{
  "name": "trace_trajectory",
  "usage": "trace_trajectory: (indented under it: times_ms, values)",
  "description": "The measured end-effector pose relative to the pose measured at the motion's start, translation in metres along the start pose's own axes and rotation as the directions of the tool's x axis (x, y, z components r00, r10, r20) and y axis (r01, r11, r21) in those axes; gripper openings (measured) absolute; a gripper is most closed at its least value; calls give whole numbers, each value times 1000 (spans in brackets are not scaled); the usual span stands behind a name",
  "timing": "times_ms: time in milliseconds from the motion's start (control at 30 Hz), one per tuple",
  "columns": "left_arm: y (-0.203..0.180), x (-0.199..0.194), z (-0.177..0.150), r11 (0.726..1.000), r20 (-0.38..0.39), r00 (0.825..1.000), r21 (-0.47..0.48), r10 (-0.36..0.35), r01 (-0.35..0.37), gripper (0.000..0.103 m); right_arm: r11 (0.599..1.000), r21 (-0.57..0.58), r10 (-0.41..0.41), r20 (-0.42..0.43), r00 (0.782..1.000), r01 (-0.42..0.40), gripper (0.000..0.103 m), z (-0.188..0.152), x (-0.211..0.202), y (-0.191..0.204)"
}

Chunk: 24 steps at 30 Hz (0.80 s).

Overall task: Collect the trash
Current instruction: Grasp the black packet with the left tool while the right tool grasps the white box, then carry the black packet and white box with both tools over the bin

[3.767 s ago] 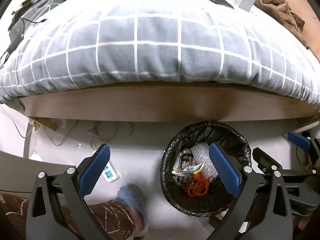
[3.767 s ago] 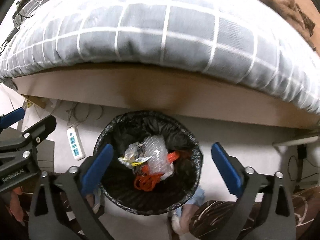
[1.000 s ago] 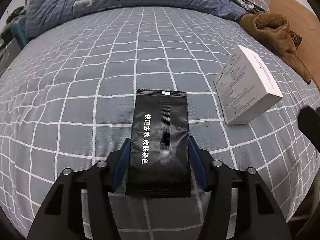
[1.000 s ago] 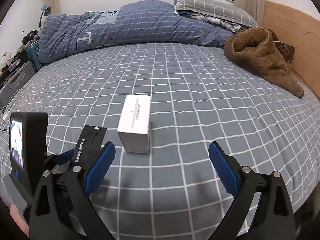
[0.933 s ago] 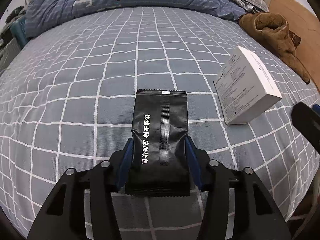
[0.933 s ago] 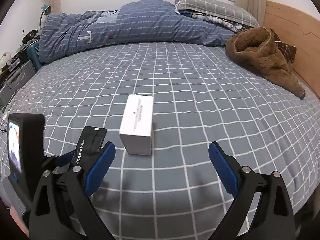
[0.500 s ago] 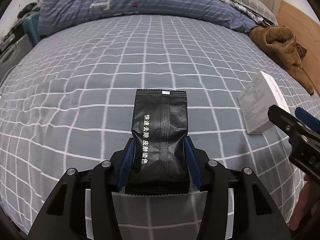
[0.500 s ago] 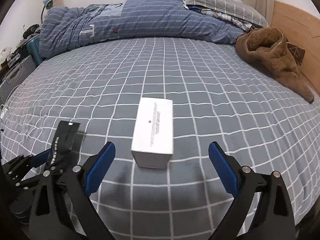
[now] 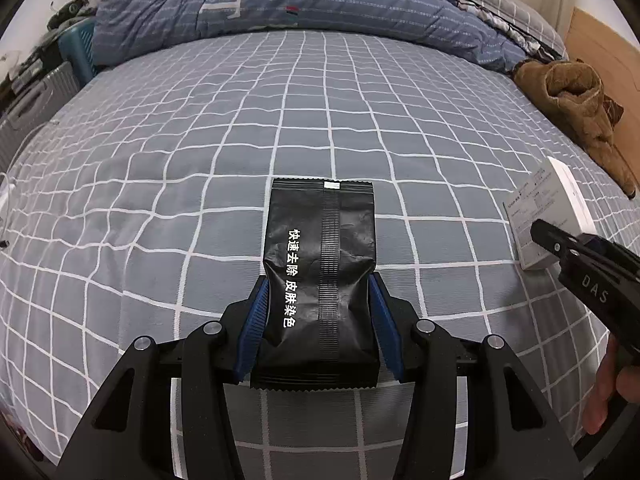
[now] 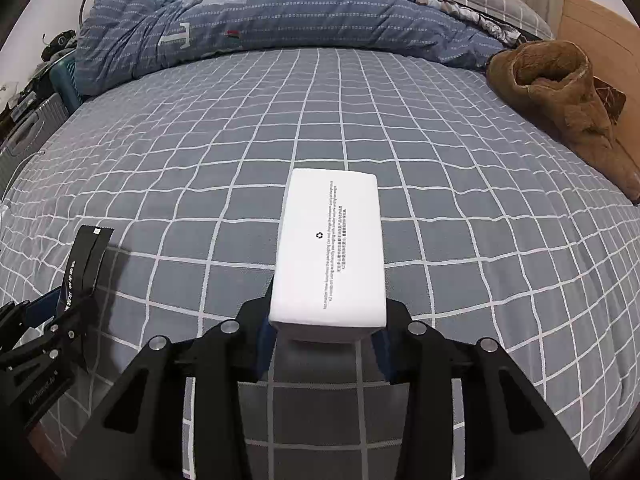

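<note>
1. Right wrist view: the white box (image 10: pixel 330 248) lies on the checked bed (image 10: pixel 460 168) dead ahead of the right tool (image 10: pixel 325 344), its long axis running straight away along the fingers, its near end between them.
2. The right tool's jaws are closing on that near end; the pads look to be against its two long sides, though the box's overhang hides the contact.
3. Left wrist view: the left tool (image 9: pixel 318 334) is clamped on the lower half of a black packet (image 9: pixel 320 276), whose long axis likewise points away from the fingers; the packet's far end appears lifted off the bed.
4. Each hand already has its own piece, so neither needs to cross; the box sits to the right of the packet, well apart from it.
5. Writing: the packet carries white Chinese characters reading 快速去除 皮肤染色. The box top shows a recycling mark and small print too fine to read. The right tool's body, seen at the left view's edge, bears "DAS".
6. No bin is in view here.
</note>
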<state>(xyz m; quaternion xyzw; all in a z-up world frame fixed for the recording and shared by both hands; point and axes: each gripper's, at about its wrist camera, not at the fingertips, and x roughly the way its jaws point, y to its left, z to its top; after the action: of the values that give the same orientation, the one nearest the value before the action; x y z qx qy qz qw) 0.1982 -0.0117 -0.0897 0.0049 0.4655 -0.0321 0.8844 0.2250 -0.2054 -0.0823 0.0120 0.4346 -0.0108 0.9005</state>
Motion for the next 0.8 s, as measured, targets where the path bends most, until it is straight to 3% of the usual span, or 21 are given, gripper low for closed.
trace_trajectory:
  times_ms: [800]
  values:
    - [-20,-46,-37,1000,31,999,14,-17,17,49,1000,-18,-19,68,998,20,38,-44,-70,-1]
